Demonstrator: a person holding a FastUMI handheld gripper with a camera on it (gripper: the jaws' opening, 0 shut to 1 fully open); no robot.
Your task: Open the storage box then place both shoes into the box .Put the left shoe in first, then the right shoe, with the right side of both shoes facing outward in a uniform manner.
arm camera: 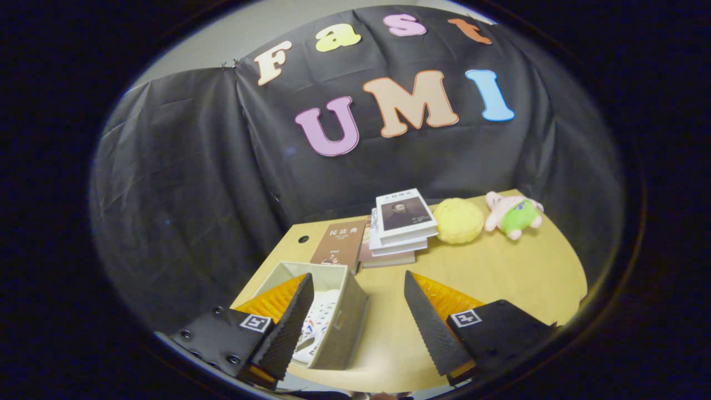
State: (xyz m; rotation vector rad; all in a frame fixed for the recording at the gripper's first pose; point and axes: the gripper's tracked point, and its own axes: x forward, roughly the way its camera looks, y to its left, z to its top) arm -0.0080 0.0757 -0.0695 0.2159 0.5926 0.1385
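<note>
A grey storage box (343,319) stands open on the wooden table (500,272), at the near left corner. Inside it lies a white shoe (319,325) with red and blue marks, partly hidden by the left finger. My gripper (355,322) hangs above the table with its fingers spread wide apart and nothing between them. The left finger (289,328) is over the box's opening. The right finger (430,328) is over bare table to the right of the box.
Beyond the fingers sit a brown book (340,244), a stack of books (401,228), a yellow plush ball (458,220) and a pink and green plush toy (512,215) along the table's far side. A small cable hole (303,239) marks the far left corner.
</note>
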